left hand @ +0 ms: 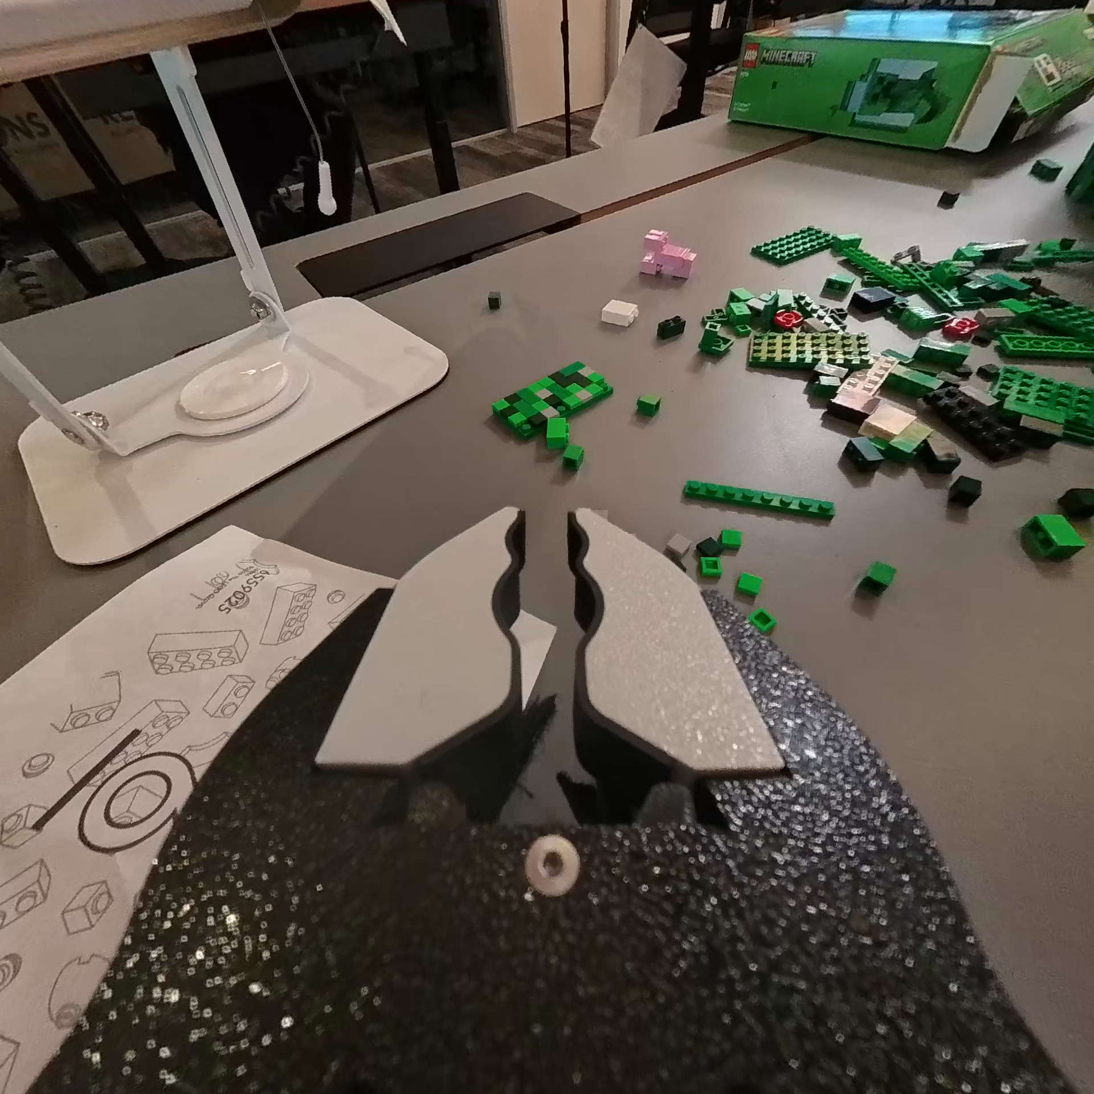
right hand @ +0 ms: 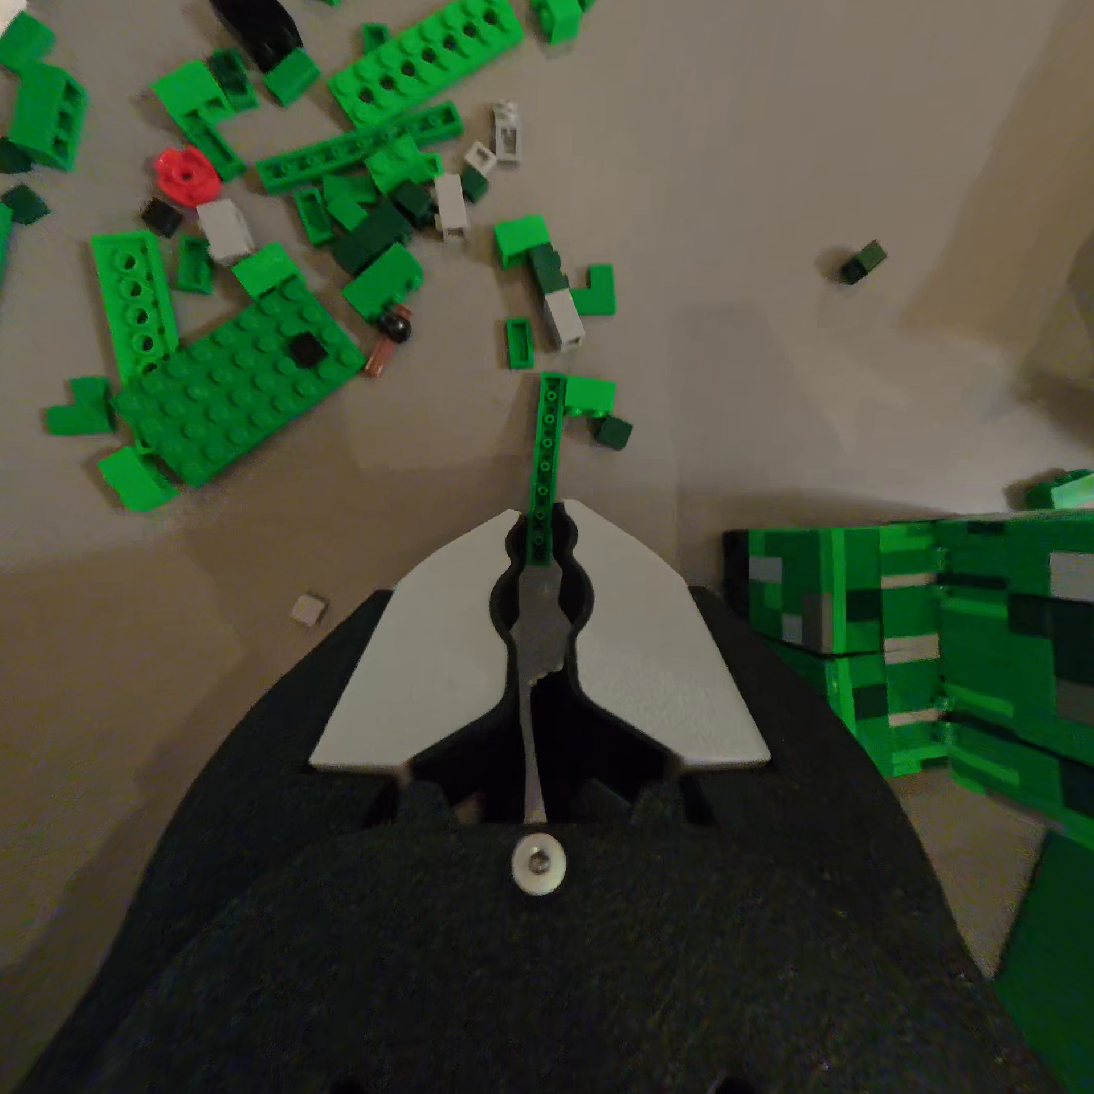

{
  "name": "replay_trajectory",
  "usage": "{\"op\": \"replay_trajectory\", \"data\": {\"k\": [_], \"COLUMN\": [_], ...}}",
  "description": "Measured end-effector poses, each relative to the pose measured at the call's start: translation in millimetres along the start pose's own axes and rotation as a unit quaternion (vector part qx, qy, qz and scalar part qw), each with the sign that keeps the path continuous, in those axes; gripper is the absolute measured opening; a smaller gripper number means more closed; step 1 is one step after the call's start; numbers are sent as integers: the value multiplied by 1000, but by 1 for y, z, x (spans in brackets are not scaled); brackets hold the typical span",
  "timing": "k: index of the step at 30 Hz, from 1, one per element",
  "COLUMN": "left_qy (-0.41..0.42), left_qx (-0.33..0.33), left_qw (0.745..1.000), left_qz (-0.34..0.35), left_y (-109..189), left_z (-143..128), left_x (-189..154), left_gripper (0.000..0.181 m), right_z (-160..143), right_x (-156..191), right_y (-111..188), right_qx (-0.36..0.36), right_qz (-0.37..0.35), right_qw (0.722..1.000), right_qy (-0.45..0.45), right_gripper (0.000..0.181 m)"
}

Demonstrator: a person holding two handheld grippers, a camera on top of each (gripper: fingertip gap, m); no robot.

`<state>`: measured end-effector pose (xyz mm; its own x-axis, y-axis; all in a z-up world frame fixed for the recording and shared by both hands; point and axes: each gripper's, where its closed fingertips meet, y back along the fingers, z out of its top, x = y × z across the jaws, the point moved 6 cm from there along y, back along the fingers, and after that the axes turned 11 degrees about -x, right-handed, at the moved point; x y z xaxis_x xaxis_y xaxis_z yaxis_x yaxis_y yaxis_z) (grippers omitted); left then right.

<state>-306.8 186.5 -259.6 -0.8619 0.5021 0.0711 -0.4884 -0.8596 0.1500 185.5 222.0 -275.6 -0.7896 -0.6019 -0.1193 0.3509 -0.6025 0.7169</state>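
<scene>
Between the two grey tips of the right gripper sits a long thin green strip brick, pinched tight at one end and sticking out over the grey table. Its far end is close to loose green bricks, and a blocky green model stands just to the right. Over by the white lamp base and a printed paper sheet, the left gripper holds nothing, its tips a little apart above bare table.

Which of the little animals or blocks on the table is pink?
Only the pink pig figure is pink. It stands alone on the grey table, behind the white brick; the other bricks are mostly green, with some grey, black and red.
</scene>
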Motion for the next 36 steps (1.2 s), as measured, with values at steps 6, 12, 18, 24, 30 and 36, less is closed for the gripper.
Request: {"op": "replay_trajectory", "data": {"k": [6,12,18,24,30,36], "left_qy": [1,-1,2,3,3,3], "left_qx": [0,1,0,0,1,1], "left_qw": [1000,1000,1000,1000,1000,1000], "left_qz": [0,0,-1,-1,-1,-2], "left_y": [0,0,0,0,0,0], "left_z": [0,0,0,0,0,0], "left_x": [0,0,0,0,0,0], "left_gripper": [13,13,13,13,13,13], "right_z": [11,13,16,20,23,72], "right_x": [24,82,99,96,85,79], "right_y": [14,8,-3,-7,-8,-17], "right_qx": [-59,-38,-29,-26,-19,-97], "right_qz": [111,235,262,219,198,199], "right_qw": [992,960,952,954,960,954], "right_qy": [11,148,153,203,198,200], "right_gripper": [25,20,19,0,8,12]}}
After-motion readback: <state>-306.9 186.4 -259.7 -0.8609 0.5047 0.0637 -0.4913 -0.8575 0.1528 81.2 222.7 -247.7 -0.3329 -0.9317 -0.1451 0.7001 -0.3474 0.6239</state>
